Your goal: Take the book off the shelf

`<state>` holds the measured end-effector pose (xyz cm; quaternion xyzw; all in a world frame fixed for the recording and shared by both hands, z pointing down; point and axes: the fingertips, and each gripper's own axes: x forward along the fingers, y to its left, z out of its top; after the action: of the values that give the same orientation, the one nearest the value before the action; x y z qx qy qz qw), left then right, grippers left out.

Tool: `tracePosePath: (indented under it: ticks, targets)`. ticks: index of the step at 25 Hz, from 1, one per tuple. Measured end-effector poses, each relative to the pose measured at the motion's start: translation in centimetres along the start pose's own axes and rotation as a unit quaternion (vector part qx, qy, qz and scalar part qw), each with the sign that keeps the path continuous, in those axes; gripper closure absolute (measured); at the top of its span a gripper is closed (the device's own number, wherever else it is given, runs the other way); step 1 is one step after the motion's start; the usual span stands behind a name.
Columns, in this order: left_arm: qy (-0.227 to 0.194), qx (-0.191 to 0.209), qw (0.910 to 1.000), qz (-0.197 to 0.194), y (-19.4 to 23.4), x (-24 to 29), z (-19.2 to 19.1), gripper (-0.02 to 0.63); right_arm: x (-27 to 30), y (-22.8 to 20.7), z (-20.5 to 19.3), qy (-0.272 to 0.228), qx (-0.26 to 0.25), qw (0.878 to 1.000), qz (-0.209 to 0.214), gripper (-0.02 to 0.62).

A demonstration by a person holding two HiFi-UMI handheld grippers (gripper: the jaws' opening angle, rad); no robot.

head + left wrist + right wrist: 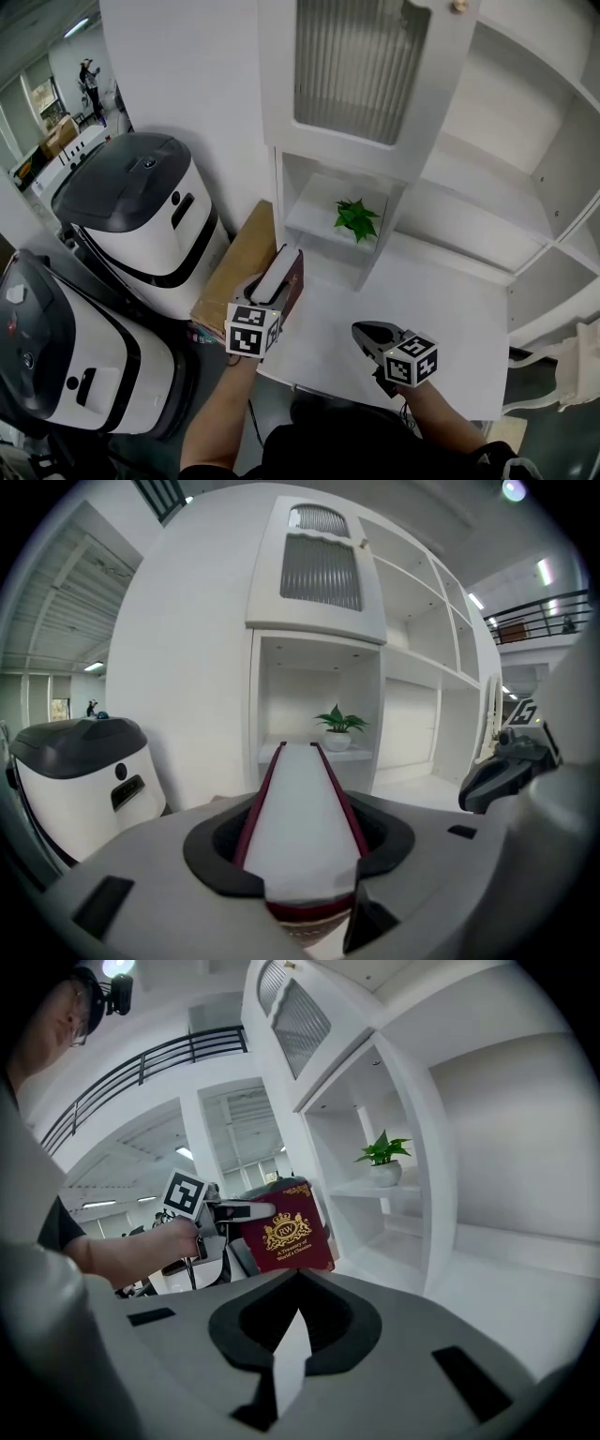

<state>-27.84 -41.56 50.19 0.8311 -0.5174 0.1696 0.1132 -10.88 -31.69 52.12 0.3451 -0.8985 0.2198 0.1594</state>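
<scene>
Between left claw [305, 874] jaws, maroon book [298, 808] clamped, clear of shelf [361, 756]

The plant [356, 218] stands on a small shelf [314, 223] in the left compartment of the shelf unit [525, 216], directly below the cabinet door [361, 66]. Before the plant and slightly left, the book [281, 277] sits between the left gripper's [270, 295] jaws, above the desk's [450, 319] left edge. The right gripper [367, 333] is before the plant, right of the book. Left of the plant lies a board [230, 277], and farther left stand two machines [141, 216].
</scene>
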Motion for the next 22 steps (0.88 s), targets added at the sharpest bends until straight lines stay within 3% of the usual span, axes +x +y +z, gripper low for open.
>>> tracePosePath:
  ticks: [6,12,22]
  targets:
    - [-0.017,0.007,0.9998,-0.010,-4.5,-1.3,3.0,0.383,-3.3,-2.1,0.3,-0.023,-0.003,1.000,0.001,0.581]
    - [-0.038,-0.001,0.9989,-0.027,-12.3,0.6,5.9,0.383,-11.5,-7.5,-0.6,-0.042,-0.033,0.998,-0.018,0.581]
    - [-0.056,0.021,0.9973,-0.042,-25.1,2.5,9.1,0.383,-23.2,-17.2,-1.8,-0.123,0.017,0.989,-0.086,0.581]
